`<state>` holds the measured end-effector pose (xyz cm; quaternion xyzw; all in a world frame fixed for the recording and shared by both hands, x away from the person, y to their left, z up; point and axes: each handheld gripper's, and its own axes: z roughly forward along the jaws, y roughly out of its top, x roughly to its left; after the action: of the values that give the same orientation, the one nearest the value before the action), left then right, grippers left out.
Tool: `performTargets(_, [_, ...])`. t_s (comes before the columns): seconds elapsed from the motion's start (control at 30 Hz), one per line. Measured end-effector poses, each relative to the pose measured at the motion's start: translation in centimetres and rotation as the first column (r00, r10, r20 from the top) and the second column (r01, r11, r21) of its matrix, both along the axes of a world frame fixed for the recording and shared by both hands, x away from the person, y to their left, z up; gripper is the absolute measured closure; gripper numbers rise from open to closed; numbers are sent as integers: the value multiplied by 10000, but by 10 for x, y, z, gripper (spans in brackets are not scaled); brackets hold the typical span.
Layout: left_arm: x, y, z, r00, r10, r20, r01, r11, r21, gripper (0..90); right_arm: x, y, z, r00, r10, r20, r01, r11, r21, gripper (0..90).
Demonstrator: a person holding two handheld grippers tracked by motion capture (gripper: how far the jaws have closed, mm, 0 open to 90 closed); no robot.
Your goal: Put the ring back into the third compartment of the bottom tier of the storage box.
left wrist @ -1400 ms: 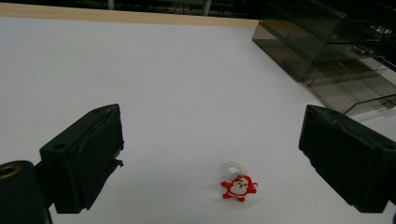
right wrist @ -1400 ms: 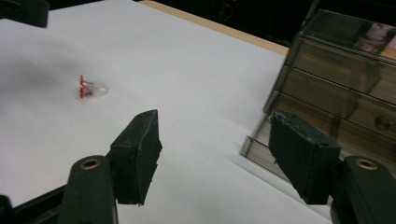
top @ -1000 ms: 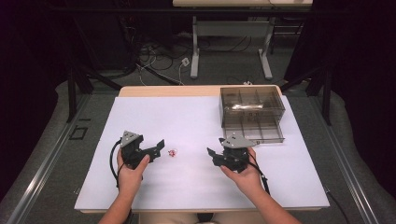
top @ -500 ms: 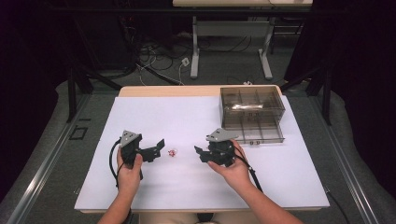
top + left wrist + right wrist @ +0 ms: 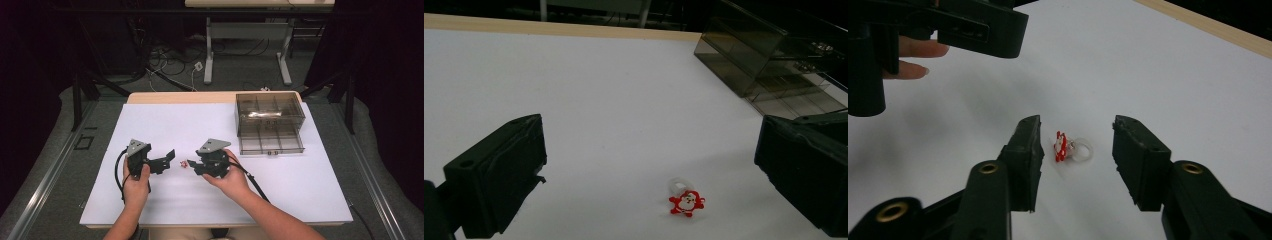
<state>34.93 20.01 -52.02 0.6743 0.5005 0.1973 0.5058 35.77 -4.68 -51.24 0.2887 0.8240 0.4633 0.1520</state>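
The white table top [image 5: 165, 120] lies bare across the upper left and the whole lower right of the high view, with open passage there. A clear drawer box [image 5: 270, 122] blocks the upper right. At centre, the small Santa ring [image 5: 183, 163] sits in the narrow gap between the left gripper [image 5: 167, 159] and right gripper [image 5: 192, 166].

I see matt black plastic on both the left gripper [image 5: 167, 157] and the right gripper [image 5: 1075, 137]. Between the right one's jaws lies a glossy red-and-white Santa ring [image 5: 1070, 147] with a clear plastic band, on a smooth matt white table [image 5: 200, 125] edged in pale wood. Beyond the ring, the smoky translucent plastic box [image 5: 270, 122] looks shiny.
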Motion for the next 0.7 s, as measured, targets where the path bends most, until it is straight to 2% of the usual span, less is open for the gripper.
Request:
performTargets(0.03, [0,0,0,10000,-40,49,40,10000,-45,5,1,3,-2,9999,43,115,-44,10000,65,568])
performTargets(0.27, [0,3,0,9999,-54,92,55,9998,-172,5,8,13,-10,9998,175,22,-175,9995,-249,665])
performTargets(0.3, [0,3,0,10000,-62,68,63,9999,-150,5,10,13,-12,9998,172,-20,-173,9995,-265,676])
performTargets(0.33, [0,4,-1,10000,-85,38,86,9998,-155,5,12,14,-15,9995,180,-275,-187,9995,-249,710])
performTargets(0.5, [0,5,-1,10000,-10,54,10,9999,-154,4,16,17,-21,9990,157,-424,-174,9990,-402,718])
performTargets(0.53, [0,5,-1,10000,4,54,-3,9999,-167,4,17,18,-24,9979,215,-605,-256,9973,-691,732])
performTargets(0.7, [0,5,0,10000,11,71,-10,9999,-131,4,20,22,-30,9969,207,-764,-272,9960,-849,739])
